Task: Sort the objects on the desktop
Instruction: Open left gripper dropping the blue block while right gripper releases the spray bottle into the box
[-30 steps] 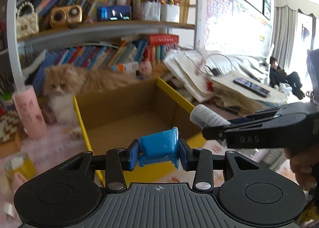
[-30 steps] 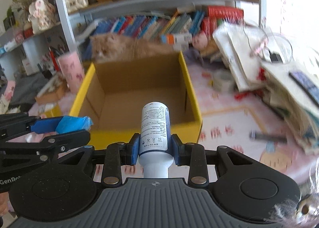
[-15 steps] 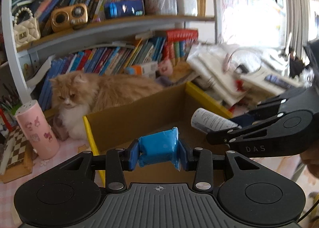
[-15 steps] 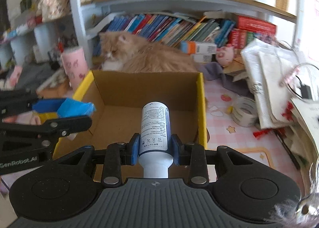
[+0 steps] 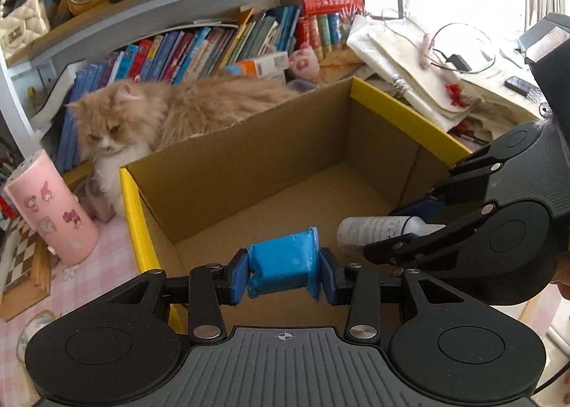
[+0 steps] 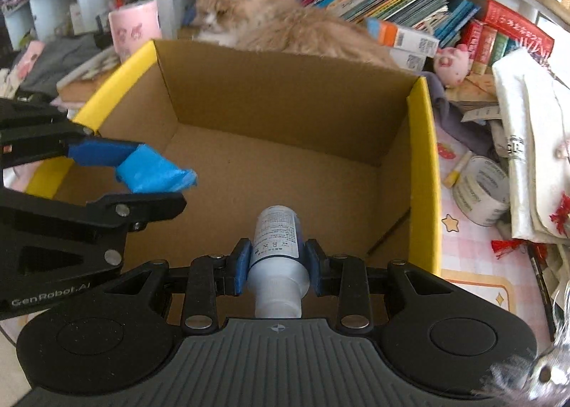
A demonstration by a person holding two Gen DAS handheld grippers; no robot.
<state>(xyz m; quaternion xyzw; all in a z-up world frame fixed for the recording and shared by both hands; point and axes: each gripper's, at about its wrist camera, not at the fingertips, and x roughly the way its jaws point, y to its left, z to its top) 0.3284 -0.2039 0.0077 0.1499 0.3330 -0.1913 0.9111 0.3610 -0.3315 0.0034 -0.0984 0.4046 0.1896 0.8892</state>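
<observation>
Left claw (image 5: 283,273): pads drawn close and clamped on a blue soft packet (image 5: 281,264), which sits crosswise between them, crumpled at its ends. In the right wrist view the same claw (image 6: 142,172) enters from the left edge, the packet (image 6: 156,173) jutting past its tips over the near left part of the box.

Right claw (image 6: 274,261): pads clamped on the sides of a white bottle (image 6: 276,246) with a printed label, its base pointing forward and its neck back toward the camera. In the left wrist view this claw (image 5: 409,229) comes in from the right with the bottle (image 5: 377,229) lying roughly level between its fingers.

Both claws are held above the open cardboard box (image 6: 424,172), brown inside with yellow outer faces; its floor is bare cardboard. The box stands on a desk (image 6: 473,250) covered in pink checked cloth.

Surroundings: a long-haired ginger cat (image 5: 171,111) lies directly behind the far wall of the box, against a row of books (image 5: 199,51) on the lower shelf. A pink cylinder with cartoon stickers (image 5: 53,207) stands on the desk to the left of the box. To the right of the box lie a roll of tape (image 6: 481,189) and a heap of papers and white bags (image 5: 409,68). Nothing lies between either claw and the box opening.
</observation>
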